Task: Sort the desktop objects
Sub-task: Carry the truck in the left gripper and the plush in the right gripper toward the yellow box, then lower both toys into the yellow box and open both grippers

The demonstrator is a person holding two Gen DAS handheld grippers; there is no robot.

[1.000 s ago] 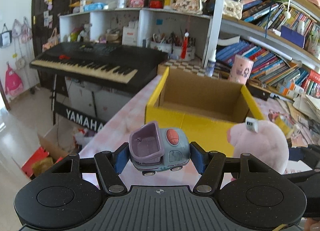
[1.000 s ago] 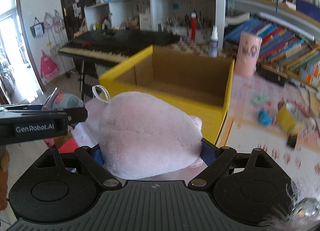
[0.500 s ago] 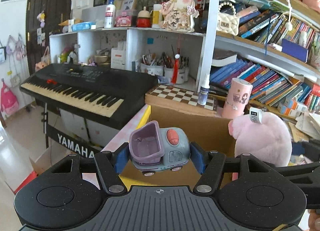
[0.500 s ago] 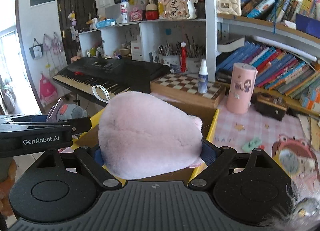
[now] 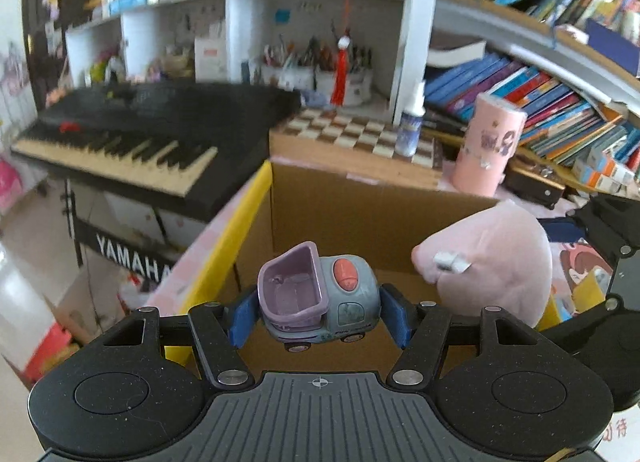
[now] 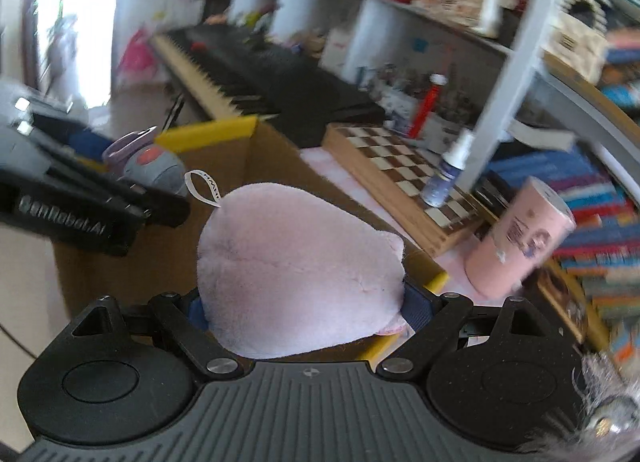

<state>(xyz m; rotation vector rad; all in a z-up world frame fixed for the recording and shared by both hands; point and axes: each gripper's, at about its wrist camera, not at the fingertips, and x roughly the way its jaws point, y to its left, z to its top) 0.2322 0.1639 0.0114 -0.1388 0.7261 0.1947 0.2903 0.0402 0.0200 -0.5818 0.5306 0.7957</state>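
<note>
Left gripper [image 5: 318, 316] level, facing forward, both blue pads [image 5: 242, 318] pressed on the sides of a small toy truck [image 5: 316, 296], lifted clear. Right gripper [image 6: 306, 308] just beside it to the right, tilted a little, fingers spread wide and clamped round a pink plush toy [image 6: 300, 274]; its pads mostly hidden by the fur, so contact looks firm but can't confirm. Both held at about the same height.

Left wrist: close above the cardboard box [image 5: 360, 218], facing the shelves.
Right wrist: likewise, angled leftward.
Shared: box [image 6: 224, 166], chessboard [image 5: 360, 134].
</note>
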